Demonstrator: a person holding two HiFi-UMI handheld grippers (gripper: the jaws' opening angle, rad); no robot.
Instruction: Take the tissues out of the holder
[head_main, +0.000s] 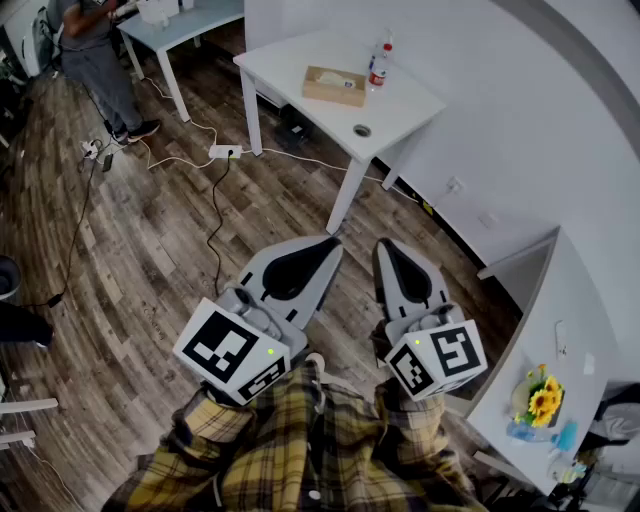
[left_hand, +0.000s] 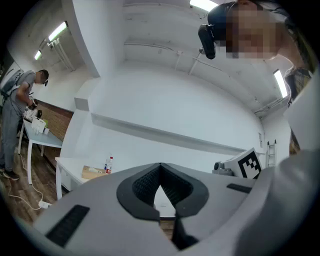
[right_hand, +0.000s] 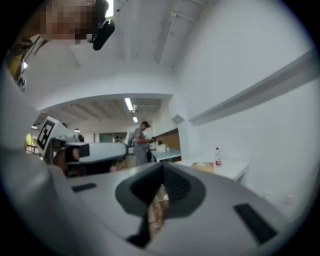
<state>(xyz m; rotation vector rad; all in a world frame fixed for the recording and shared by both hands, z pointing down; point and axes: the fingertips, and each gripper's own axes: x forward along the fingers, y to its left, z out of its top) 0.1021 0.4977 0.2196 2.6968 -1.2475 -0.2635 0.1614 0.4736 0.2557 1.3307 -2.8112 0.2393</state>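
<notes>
A wooden tissue holder with white tissue showing in its top slot lies on a white table far ahead, beside a red-capped bottle. I hold both grippers close to my body, level and pointing toward that table, well short of it. My left gripper is shut with nothing between its jaws. My right gripper is also shut and holds nothing. In the left gripper view the holder and bottle sit small at the left, beyond the gripper. In the right gripper view the holder lies to the right of the gripper.
A person stands at another table at the back left. Cables and a power strip lie on the wooden floor between me and the table. A desk with sunflowers stands at my right. A white wall runs along the right.
</notes>
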